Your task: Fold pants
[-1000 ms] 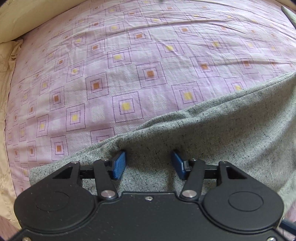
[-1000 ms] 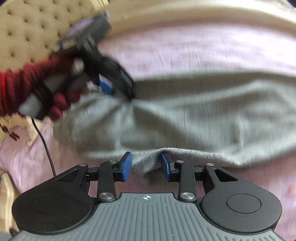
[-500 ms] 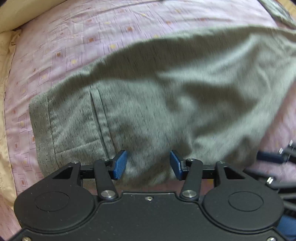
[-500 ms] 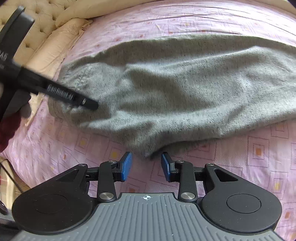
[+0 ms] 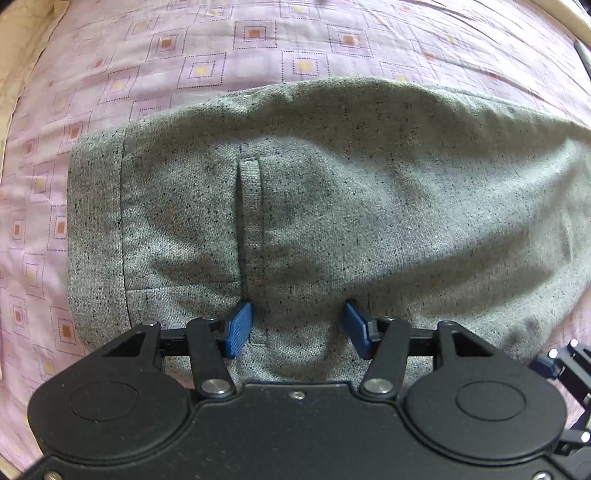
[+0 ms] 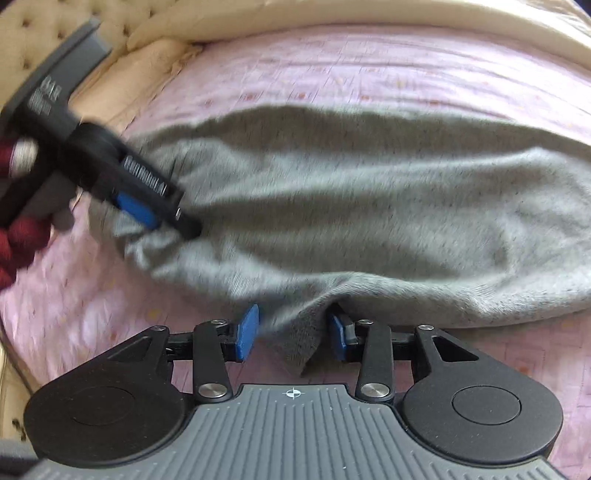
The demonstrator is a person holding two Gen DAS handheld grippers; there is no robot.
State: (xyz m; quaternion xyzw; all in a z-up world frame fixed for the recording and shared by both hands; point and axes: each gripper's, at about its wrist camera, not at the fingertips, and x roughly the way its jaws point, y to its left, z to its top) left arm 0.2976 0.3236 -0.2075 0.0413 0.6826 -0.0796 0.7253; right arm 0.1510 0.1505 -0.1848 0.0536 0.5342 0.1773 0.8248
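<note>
Grey speckled pants (image 5: 332, 206) lie on a pink patterned bedsheet (image 5: 258, 44). In the left wrist view I see the waistband end with a belt loop (image 5: 251, 214). My left gripper (image 5: 298, 329) is open, its blue pads spread over the near edge of the cloth. In the right wrist view the pants (image 6: 369, 206) stretch across the bed. My right gripper (image 6: 291, 332) is open, with a fold of the pants' near edge lying between its pads. The left gripper (image 6: 155, 206) also shows there at the left end of the pants, blurred.
A cream tufted headboard (image 6: 48, 29) and a cream pillow or bolster (image 6: 332, 14) border the bed at the far side. The person's hand in a dark red sleeve (image 6: 18, 236) holds the left gripper. The right gripper's frame shows at the lower right of the left wrist view (image 5: 565, 369).
The left gripper has come closer to the waistband end, which now fills its view. The right gripper has moved forward, so the pants' near edge now lies between its pads. Both stayed open.
</note>
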